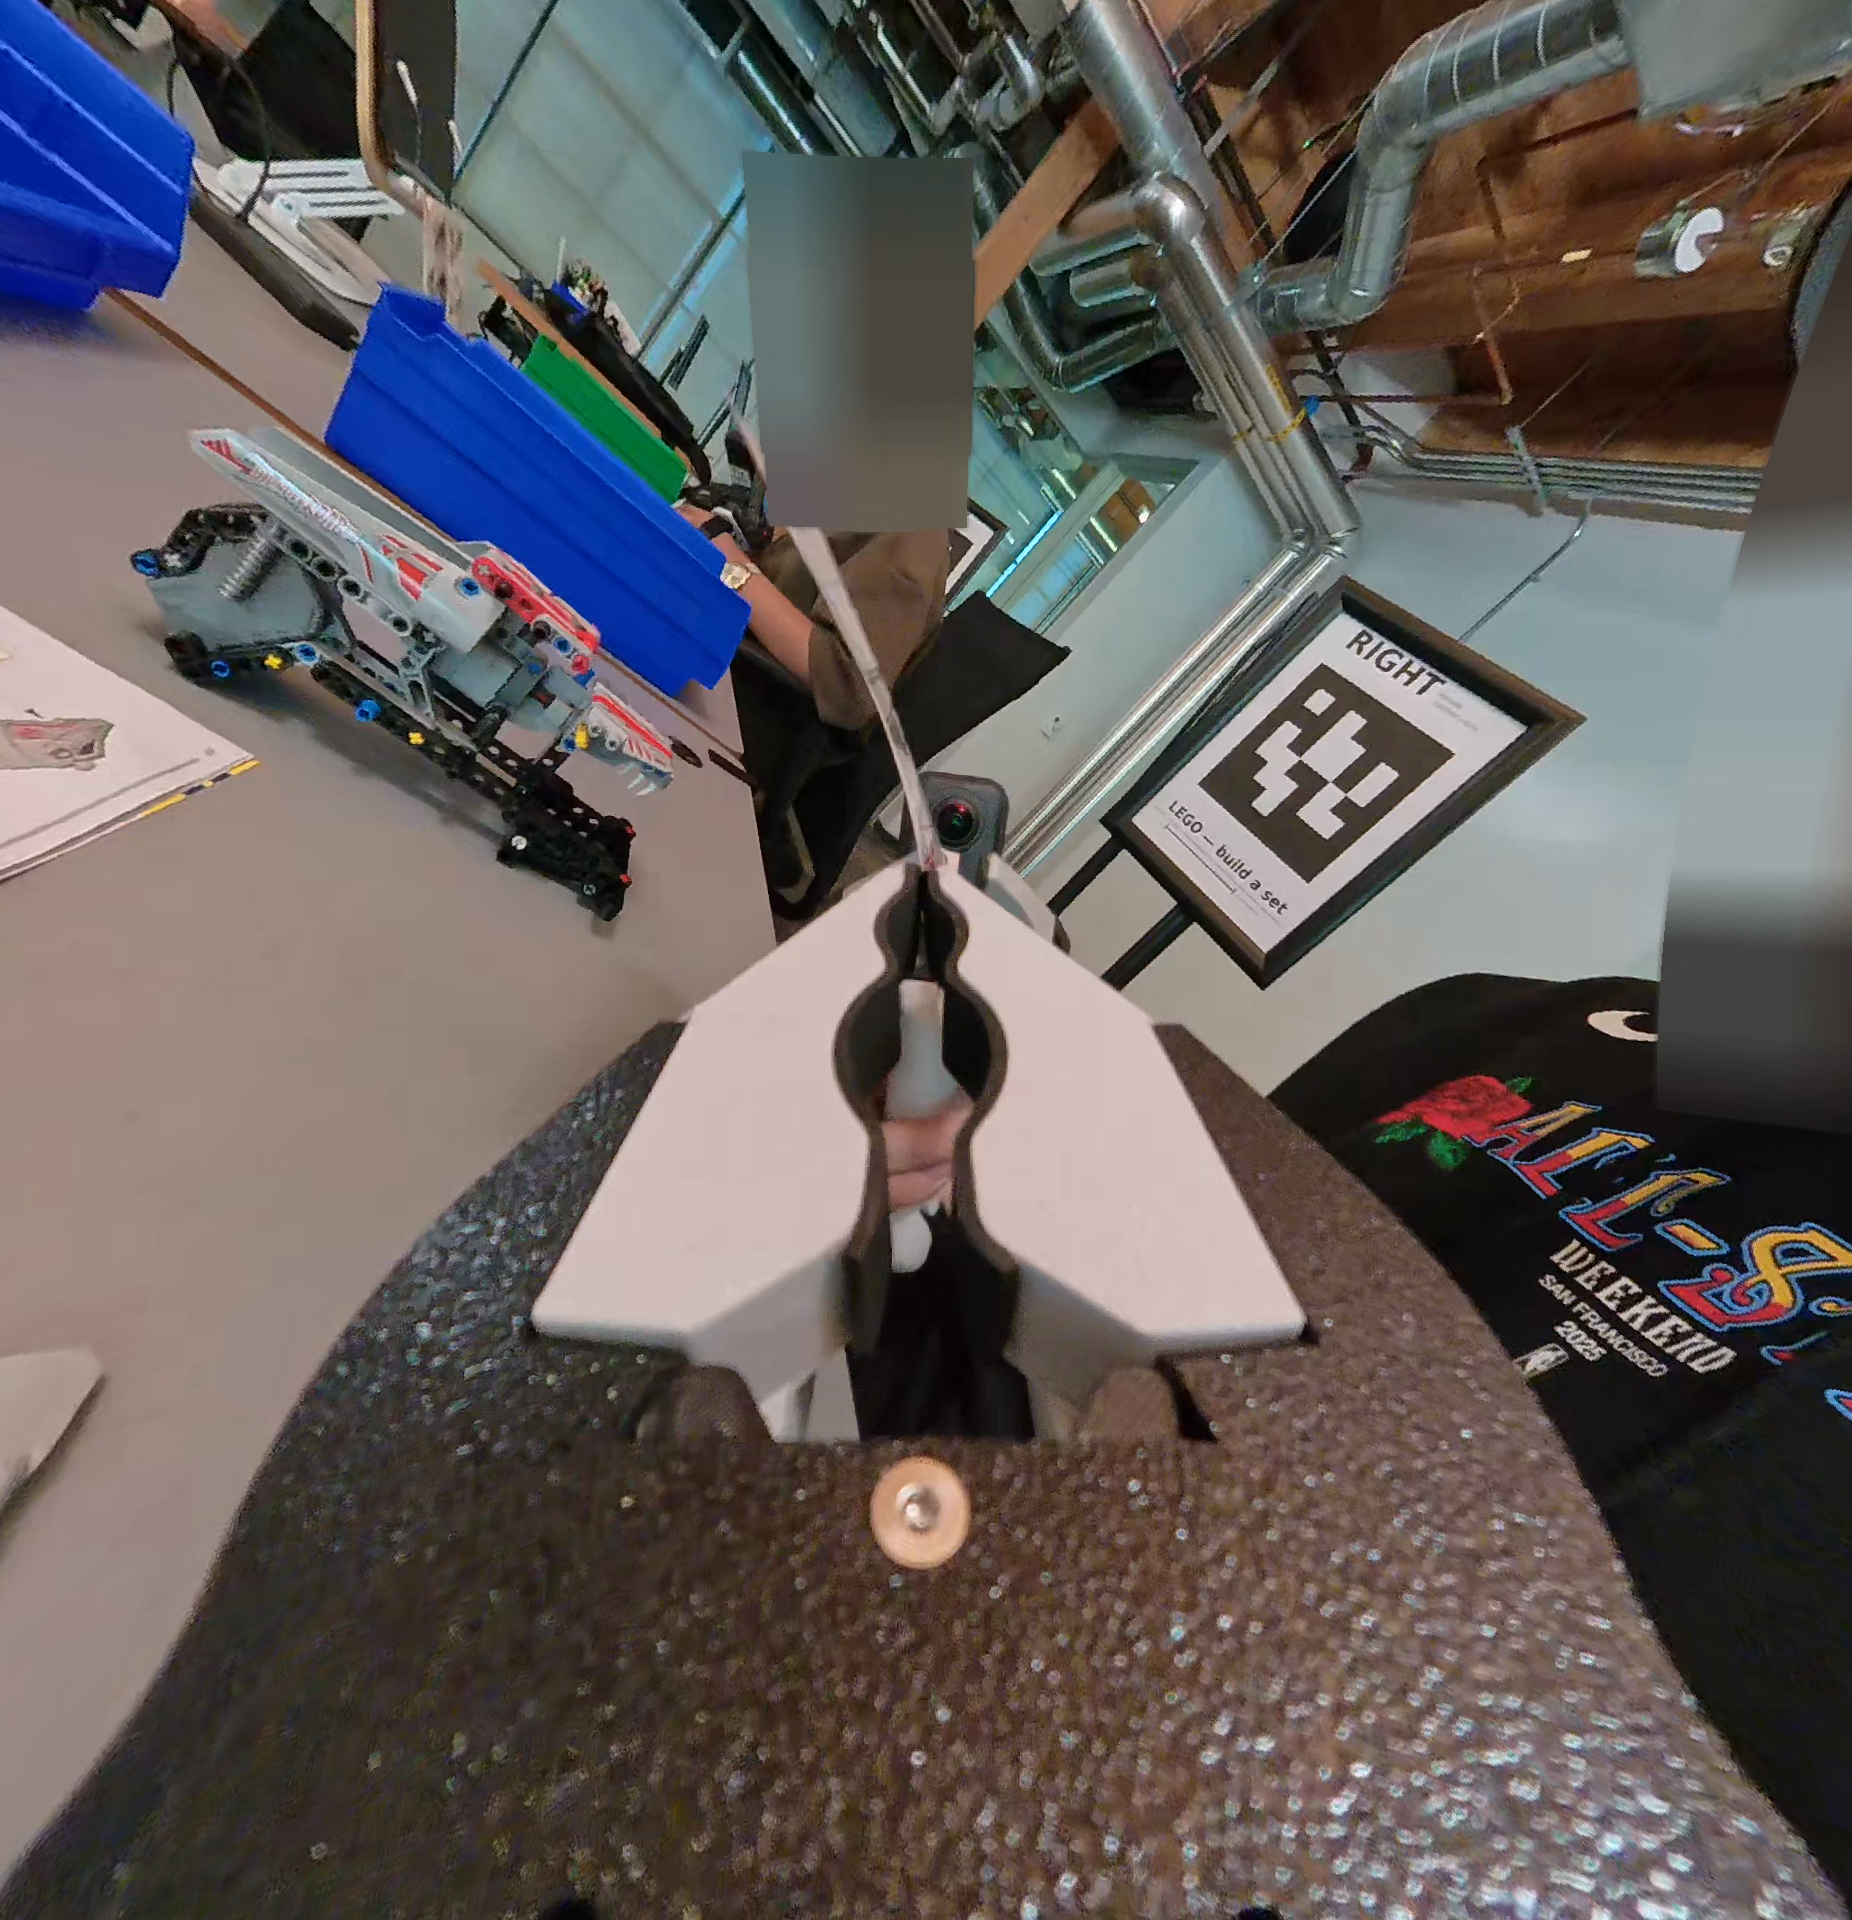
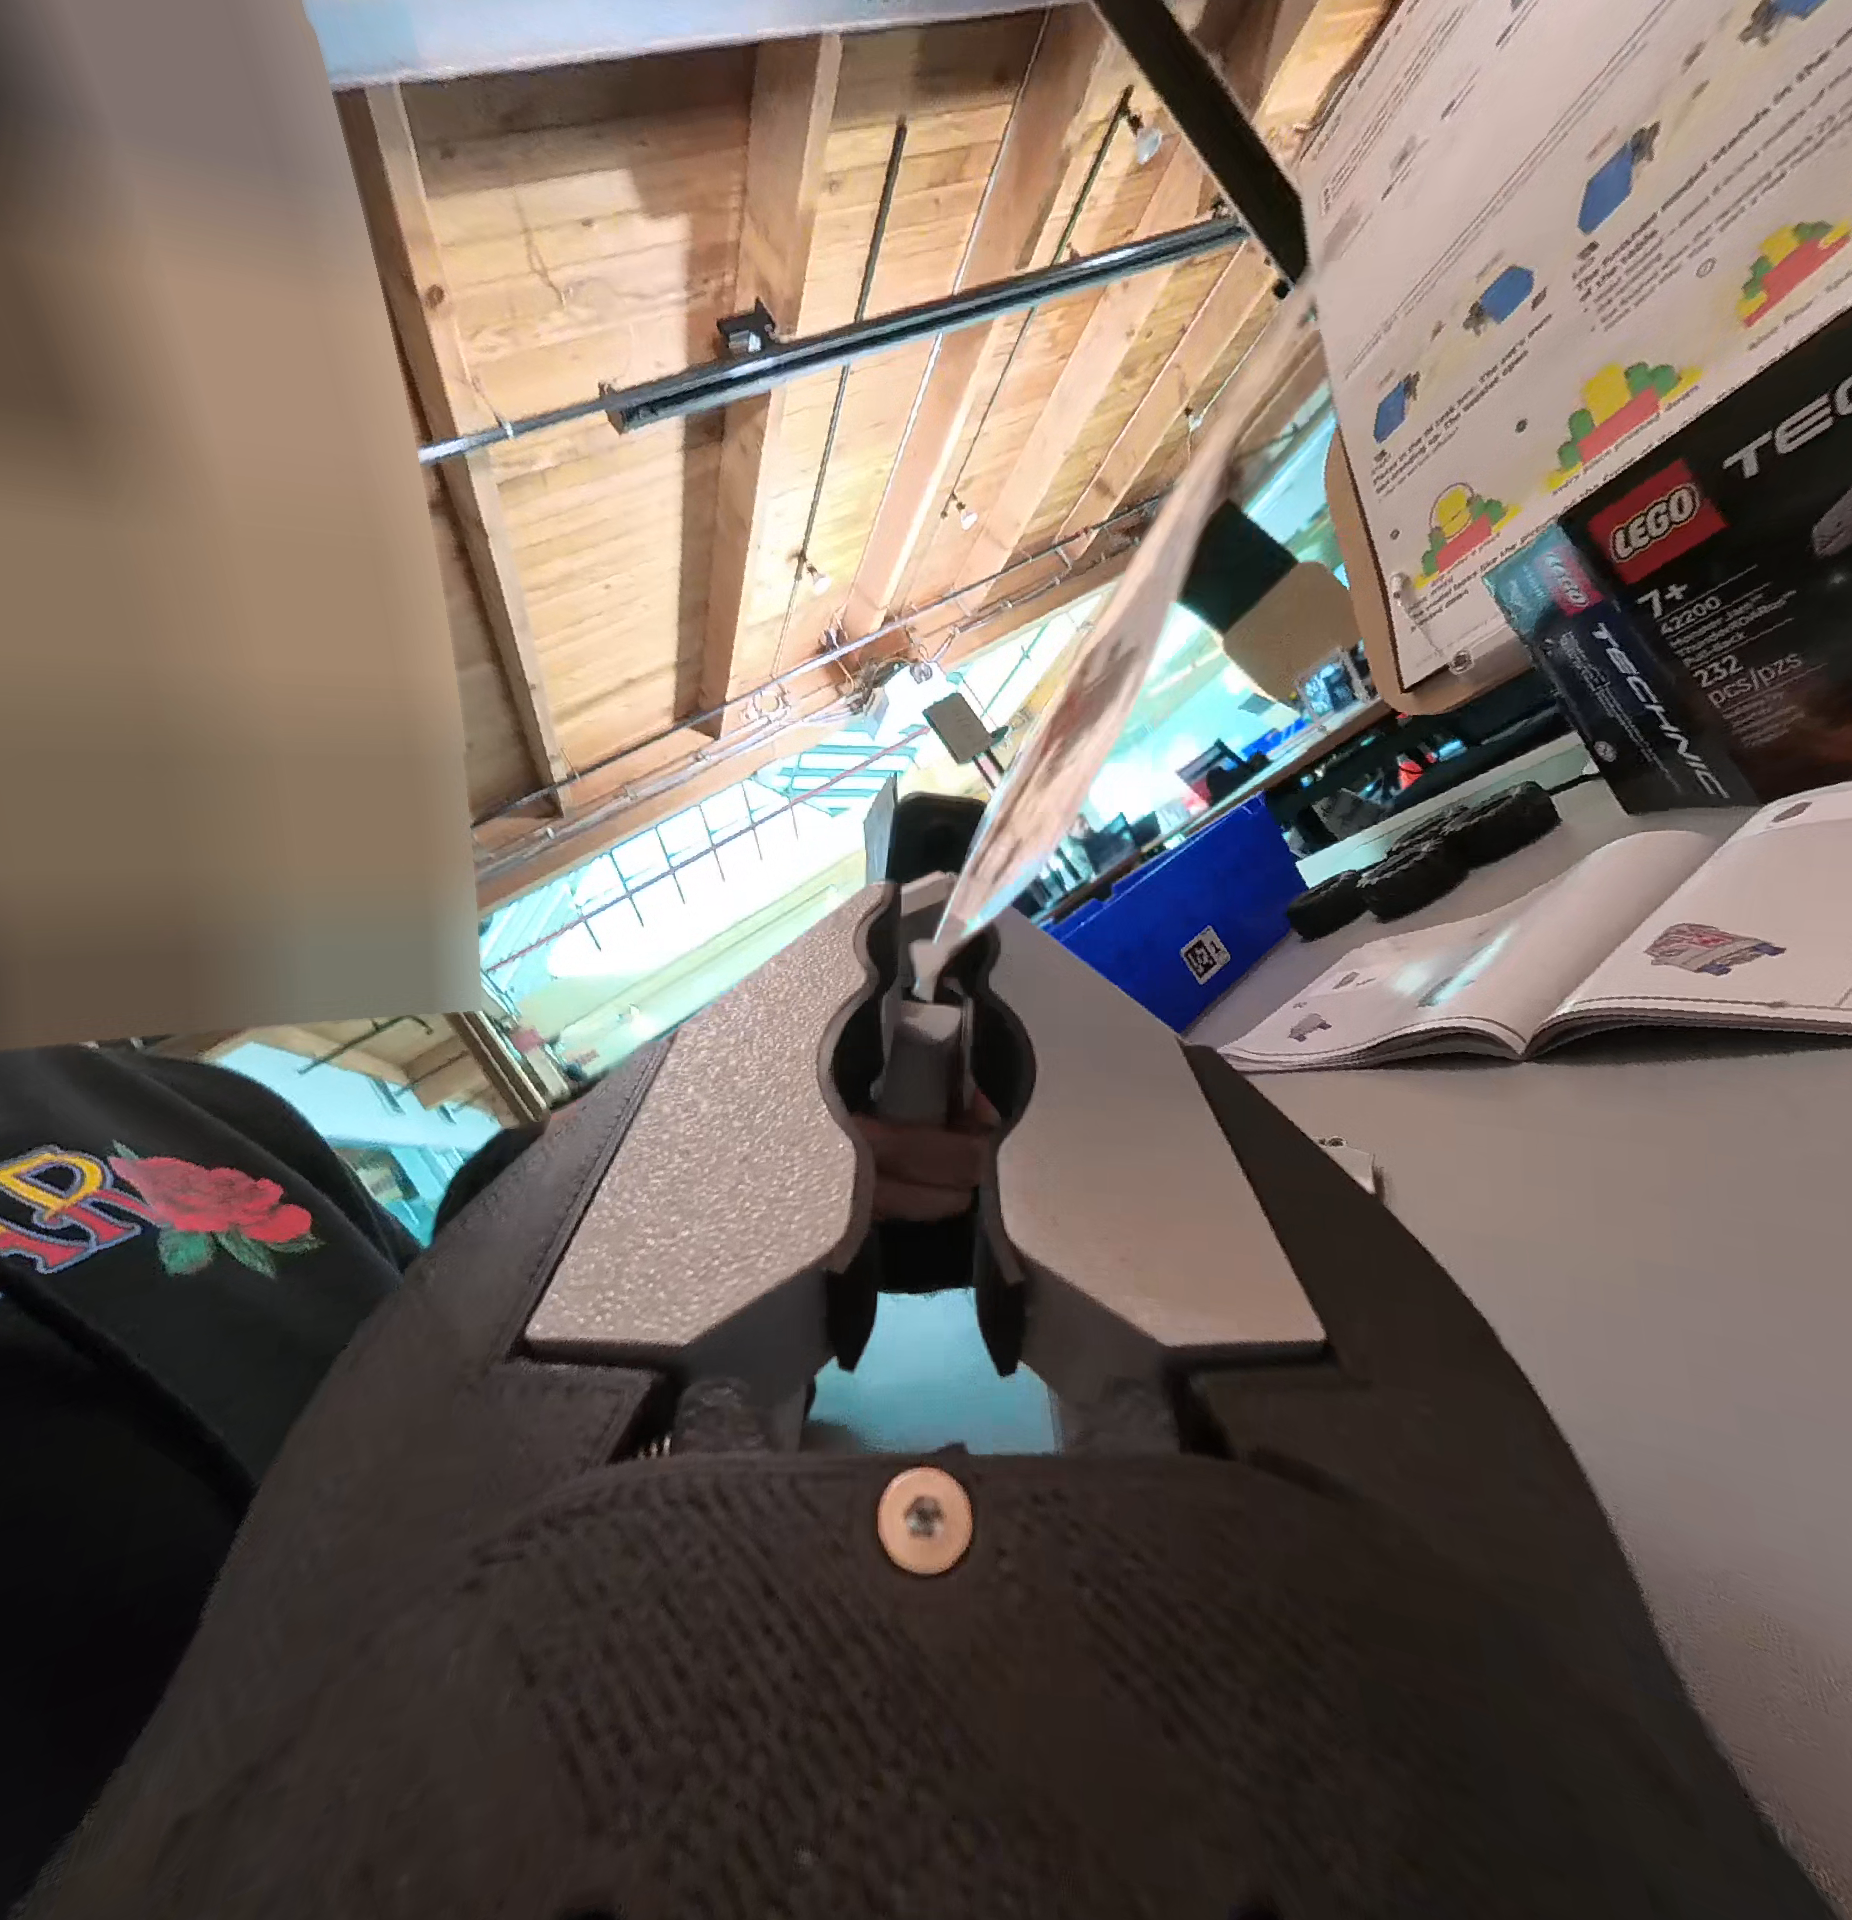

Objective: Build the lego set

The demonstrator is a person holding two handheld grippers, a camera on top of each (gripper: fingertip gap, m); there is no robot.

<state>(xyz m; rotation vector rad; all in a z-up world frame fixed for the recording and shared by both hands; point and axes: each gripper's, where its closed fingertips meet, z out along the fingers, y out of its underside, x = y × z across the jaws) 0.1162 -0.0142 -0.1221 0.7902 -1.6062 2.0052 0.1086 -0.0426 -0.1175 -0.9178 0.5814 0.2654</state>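
Both grippers, left [image 1: 922,883] and right [image 2: 937,935], pinch one sticker sheet [image 2: 1098,644]; two blue bins [image 1: 527,488] behind.

model [image 1: 402,665] on table [image 1: 278,1039] | bin [image 1: 527,488] behind model | booklet [image 1: 70,738] left of model

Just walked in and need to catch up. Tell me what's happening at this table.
A person holds two sets of tongs, raised off the grey table. The left tongs and the right tongs are both shut on one thin printed sheet, likely stickers. The half-built Lego model sits untouched beside the blue bins; the instruction booklet lies open.
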